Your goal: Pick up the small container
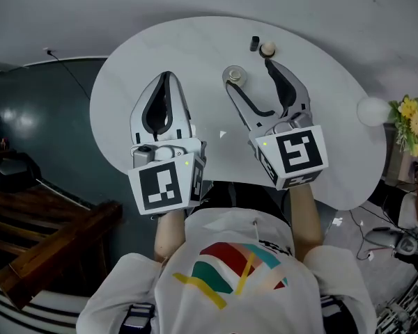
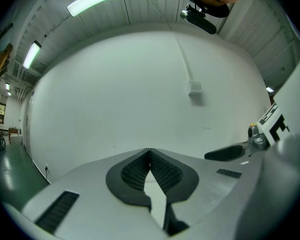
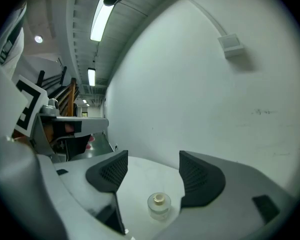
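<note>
Right jaws [image 3: 154,159] wide open, holding nothing. Container [image 3: 159,205] upright on table [image 3: 140,176], below the gap, off-centre to the right. Left jaws [image 2: 150,156] shut, empty. To do: centre, lower to the body, close gently.

The person wore a white shirt [image 1: 216,235] printed in red, teal and yellow, and the left gripper [image 1: 167,75] and right gripper [image 1: 249,74] were grey with black ribbed pads [image 3: 202,176] and black-and-white marker cubes [image 1: 164,186].

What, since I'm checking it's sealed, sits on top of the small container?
A pale round cap, narrower than the container, sits on top of the clear small container. The opening beneath the cap is covered, so how tightly it closes cannot be seen.
</note>
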